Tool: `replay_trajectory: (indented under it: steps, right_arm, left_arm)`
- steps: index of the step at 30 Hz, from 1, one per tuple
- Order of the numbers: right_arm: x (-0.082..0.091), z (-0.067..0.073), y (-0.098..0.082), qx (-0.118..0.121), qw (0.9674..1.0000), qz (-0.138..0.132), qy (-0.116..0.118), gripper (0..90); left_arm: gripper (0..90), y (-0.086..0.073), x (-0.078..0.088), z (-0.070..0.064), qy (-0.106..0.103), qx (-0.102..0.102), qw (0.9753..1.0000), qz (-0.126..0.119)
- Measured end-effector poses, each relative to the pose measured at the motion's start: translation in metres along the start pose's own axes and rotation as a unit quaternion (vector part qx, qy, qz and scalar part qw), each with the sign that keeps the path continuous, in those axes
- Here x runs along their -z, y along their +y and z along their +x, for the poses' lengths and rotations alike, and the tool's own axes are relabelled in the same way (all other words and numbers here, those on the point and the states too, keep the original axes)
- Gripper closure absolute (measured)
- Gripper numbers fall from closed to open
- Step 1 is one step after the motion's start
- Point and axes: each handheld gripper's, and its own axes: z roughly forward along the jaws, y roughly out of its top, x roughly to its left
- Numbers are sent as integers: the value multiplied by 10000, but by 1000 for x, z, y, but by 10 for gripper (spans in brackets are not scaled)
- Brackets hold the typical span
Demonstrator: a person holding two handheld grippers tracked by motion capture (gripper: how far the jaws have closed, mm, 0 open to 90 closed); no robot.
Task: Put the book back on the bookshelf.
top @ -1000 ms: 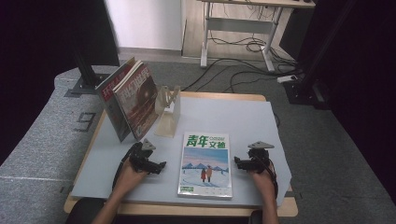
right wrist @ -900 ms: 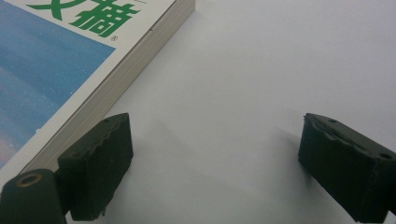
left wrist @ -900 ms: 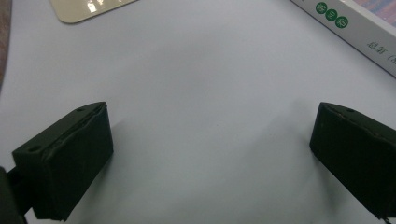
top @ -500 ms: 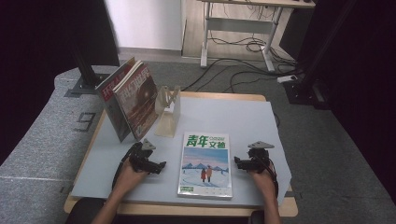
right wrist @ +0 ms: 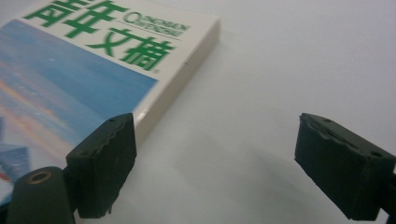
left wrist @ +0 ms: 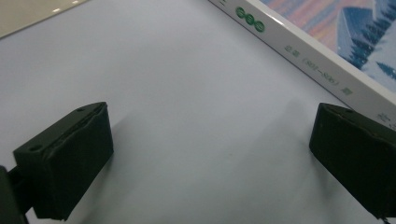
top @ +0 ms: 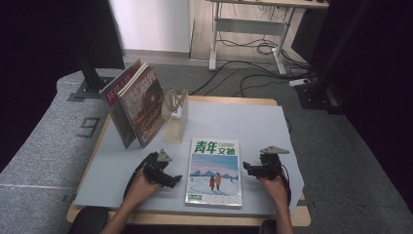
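Fingers (left wrist: 70, 163) wide apart on bare tabletop (left wrist: 187, 93) in left gripper view, nothing between them, magazine (left wrist: 322, 51) cut off at the upper right corner. Same in right gripper view: pads (right wrist: 105, 168) spread and empty, one overlapping the magazine (right wrist: 93, 70) edge, whether touching cannot be told. From high view, left gripper (top: 174, 179) and right gripper (top: 246, 168) flank the flat magazine (top: 214, 170); jaw tips too small to read.
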Motion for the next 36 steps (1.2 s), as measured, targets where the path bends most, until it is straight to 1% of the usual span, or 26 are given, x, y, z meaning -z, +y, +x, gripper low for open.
replay_trajectory:
  steps: [1, 4, 8, 12, 16, 21, 26, 30, 32, 36]
  right_arm:
    - [-1, 3, 1, 21, 10000, 30, 69, 120]
    - [-5, 13, 3, 141, 9995, 131, 246, 113]
    - [-9, 23, 3, 244, 9986, 224, 414, 112]
    - [-13, 29, 4, 212, 9976, 283, 596, 115]
    - [-18, 35, 3, 231, 9965, 387, 699, 126]
    - [-20, 38, 3, 183, 9955, 408, 833, 129]
    - [-21, 40, 3, 145, 9937, 478, 1001, 133]
    - [-21, 40, 3, 93, 9930, 557, 1034, 133]
    - [-21, 39, 2, 58, 9922, 600, 1089, 132]
    - [-20, 40, 2, 28, 9922, 645, 1069, 129]
  left_arm:
    - [0, 0, 0, -1, -37, 5, 10000, 5]
    - [0, 1, -1, -5, -33, -33, 10000, 5]
    - [0, 3, -2, -8, -60, -82, 9999, 20]
    - [0, 4, -3, -12, -100, -129, 9999, 31]
    - [0, 5, -4, -15, -145, -178, 9997, 36]
    - [0, 5, -5, -17, -158, -191, 9997, 25]
    - [0, 5, -5, -17, -156, -182, 9997, 14]
    - [0, 5, -5, -17, -159, -182, 9997, 15]
    - [0, 5, -5, -17, -163, -181, 9997, 16]
    - [0, 5, -5, -17, -166, -185, 9997, 11]
